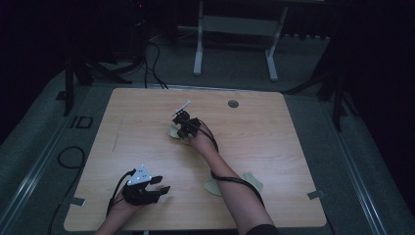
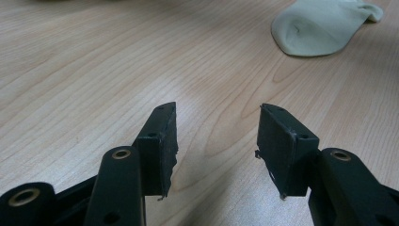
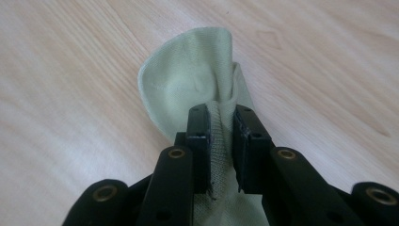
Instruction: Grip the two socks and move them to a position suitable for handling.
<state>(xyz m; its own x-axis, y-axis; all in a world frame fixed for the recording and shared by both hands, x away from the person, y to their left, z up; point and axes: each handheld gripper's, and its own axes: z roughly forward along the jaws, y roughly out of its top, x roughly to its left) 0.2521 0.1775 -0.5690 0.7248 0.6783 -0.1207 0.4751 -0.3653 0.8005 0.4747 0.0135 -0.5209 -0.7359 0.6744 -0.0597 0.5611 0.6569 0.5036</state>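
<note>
A pale green sock [image 3: 188, 80] lies on the wooden table [image 1: 274, 132], and my right gripper [image 3: 221, 113] is shut on a bunched fold of its fabric. From above, the right gripper [image 1: 183, 122] sits at the middle of the table, with that sock [image 1: 172, 132] showing under it. A second pale sock [image 1: 253, 180] lies flat near the front right, partly hidden by the right forearm. My left gripper [image 1: 164, 186] rests low at the front left, open. Its jaws [image 2: 216, 136] stand apart over bare wood, with the second sock [image 2: 324, 28] farther ahead.
A round grey cable hole [image 1: 233, 104] is set in the table's far side. Tape tabs mark the front left corner [image 1: 77, 201] and front right edge [image 1: 315, 195]. White frame legs [image 1: 198, 49] stand on the floor beyond the table.
</note>
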